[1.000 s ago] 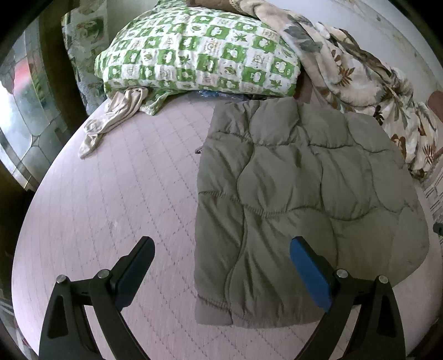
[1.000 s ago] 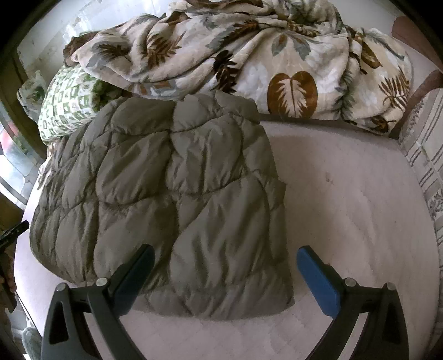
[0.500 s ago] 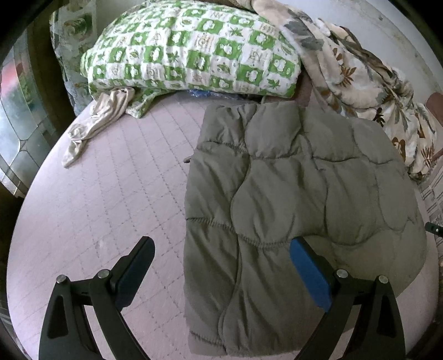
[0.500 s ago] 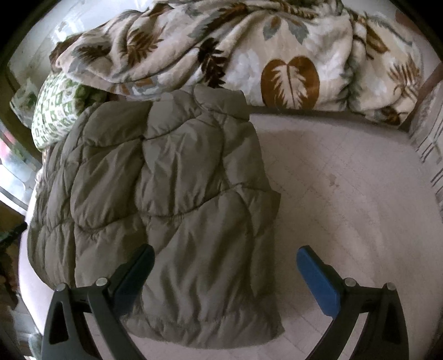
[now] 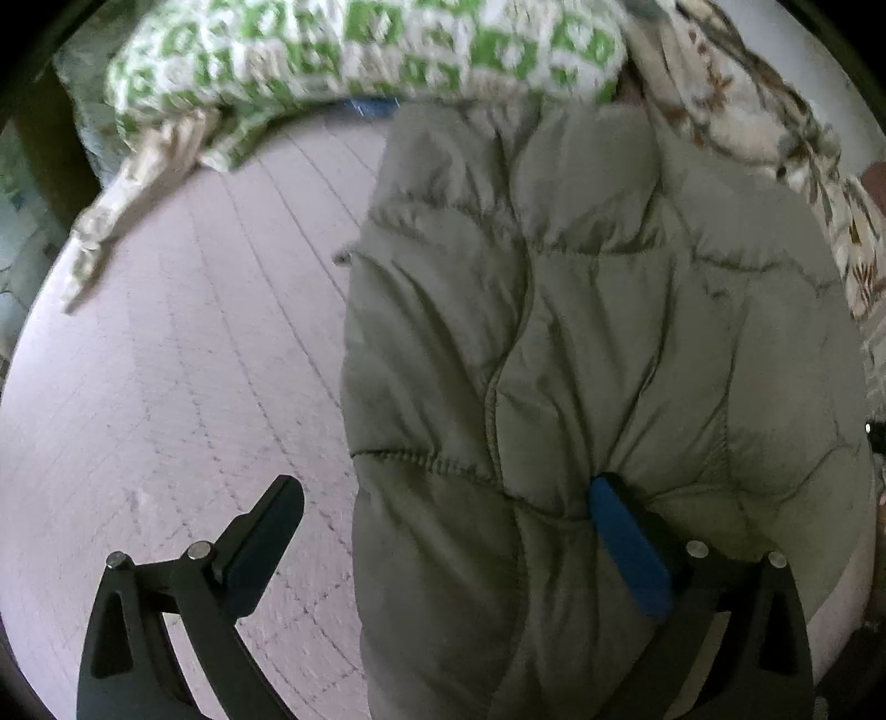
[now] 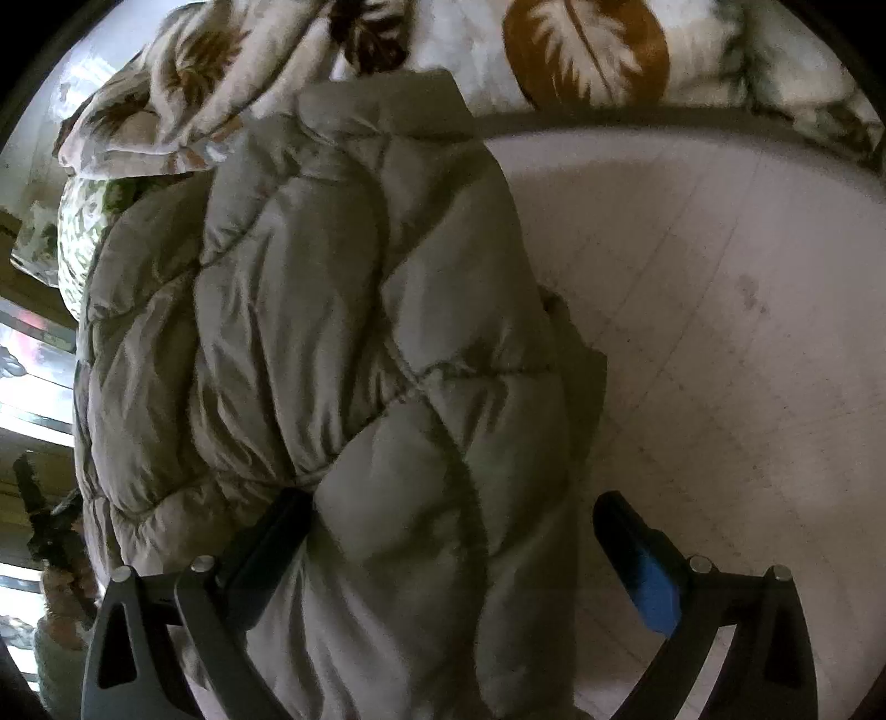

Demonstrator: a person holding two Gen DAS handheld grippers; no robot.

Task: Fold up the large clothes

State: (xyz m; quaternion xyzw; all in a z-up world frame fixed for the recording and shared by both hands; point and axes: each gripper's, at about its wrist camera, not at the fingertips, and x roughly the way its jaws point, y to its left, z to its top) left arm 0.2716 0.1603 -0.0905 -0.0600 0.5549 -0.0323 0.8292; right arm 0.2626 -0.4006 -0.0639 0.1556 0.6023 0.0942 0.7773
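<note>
A puffy olive-green quilted jacket (image 5: 581,343) lies partly folded on a pale pink quilted mattress (image 5: 183,387), its far end against a green-and-white checked pillow (image 5: 354,50) and a cream blanket printed with brown leaves (image 6: 581,61). The left claw (image 5: 443,531) straddles the jacket's near left edge, jaws apart, its blue-padded finger pressed into the padding and the black one over bare mattress. The right claw (image 6: 454,531), also spread wide, straddles the near right edge (one finger dug into a quilted seam, the other clear of the cloth). Neither has yet gripped anything. The step in hand appears to be taking hold of the near hem for another fold; next, both claws would need to close on the thick edge together, then lift it toward the pillow. A crumpled beige cloth (image 5: 133,194) lies apart at the left.
</note>
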